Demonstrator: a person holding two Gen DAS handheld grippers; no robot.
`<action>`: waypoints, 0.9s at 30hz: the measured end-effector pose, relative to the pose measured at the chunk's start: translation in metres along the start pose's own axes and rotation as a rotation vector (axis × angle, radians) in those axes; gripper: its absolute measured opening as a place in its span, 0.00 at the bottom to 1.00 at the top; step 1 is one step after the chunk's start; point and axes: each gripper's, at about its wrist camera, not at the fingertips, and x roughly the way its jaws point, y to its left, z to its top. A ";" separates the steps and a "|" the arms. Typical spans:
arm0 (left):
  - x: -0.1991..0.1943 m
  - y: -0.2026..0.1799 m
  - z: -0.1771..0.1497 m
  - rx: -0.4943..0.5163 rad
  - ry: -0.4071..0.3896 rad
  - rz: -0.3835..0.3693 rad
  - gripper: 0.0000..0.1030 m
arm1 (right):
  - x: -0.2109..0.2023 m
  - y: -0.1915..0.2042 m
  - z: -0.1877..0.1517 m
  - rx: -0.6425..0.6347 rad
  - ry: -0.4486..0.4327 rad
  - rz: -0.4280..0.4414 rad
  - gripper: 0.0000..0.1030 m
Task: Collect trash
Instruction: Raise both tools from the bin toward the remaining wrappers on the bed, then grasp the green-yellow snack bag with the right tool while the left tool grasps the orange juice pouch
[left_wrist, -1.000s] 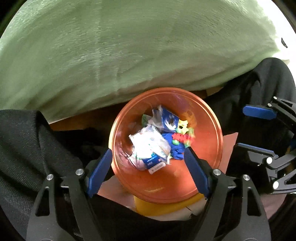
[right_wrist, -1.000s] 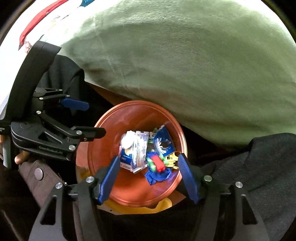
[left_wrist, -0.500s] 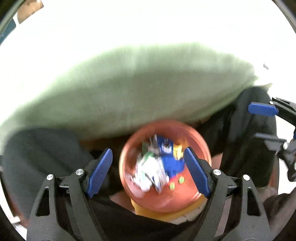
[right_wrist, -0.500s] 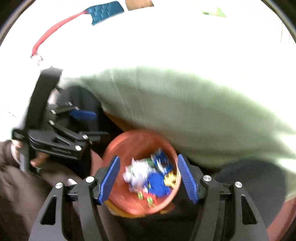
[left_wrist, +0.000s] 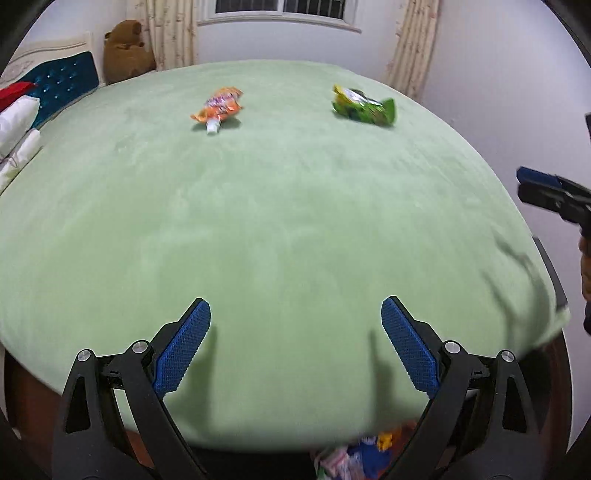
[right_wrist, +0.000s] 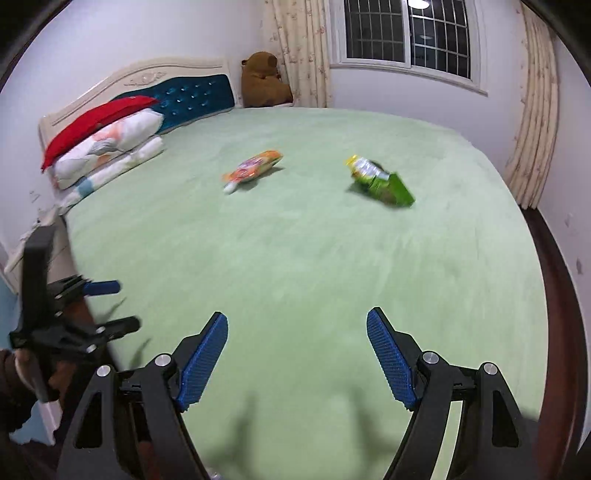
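Note:
An orange snack wrapper (left_wrist: 218, 107) (right_wrist: 254, 168) and a green snack bag (left_wrist: 364, 106) (right_wrist: 382, 181) lie far out on the green bed cover (left_wrist: 280, 221) (right_wrist: 314, 258). My left gripper (left_wrist: 295, 343) hangs above the near edge of the bed, its jaws opening with nothing between them. My right gripper (right_wrist: 297, 358) is likewise opening and empty, well short of both wrappers. At the bottom edge of the left wrist view, a bit of the collected trash (left_wrist: 354, 458) in the bin shows. Each gripper appears at the side of the other's view.
Pillows (right_wrist: 107, 144) and a blue padded headboard (right_wrist: 192, 99) are at the far left of the bed. A brown teddy bear (right_wrist: 264, 81) sits in the corner by the curtains (right_wrist: 535, 122). Dark wood floor (right_wrist: 565, 332) runs along the bed's right side.
Both grippers rose and tilted up from over the orange bin, so the bed top with the two wrappers came into view. Both sets of jaws stand wider than before.

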 end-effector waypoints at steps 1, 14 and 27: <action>0.005 0.001 0.009 -0.002 -0.002 0.013 0.89 | 0.011 -0.006 0.014 -0.015 -0.003 -0.022 0.74; 0.066 0.011 0.082 0.029 -0.030 0.033 0.89 | 0.161 -0.080 0.153 -0.177 0.097 -0.176 0.79; 0.086 0.019 0.083 0.022 -0.004 -0.022 0.89 | 0.269 -0.107 0.167 -0.223 0.243 -0.199 0.59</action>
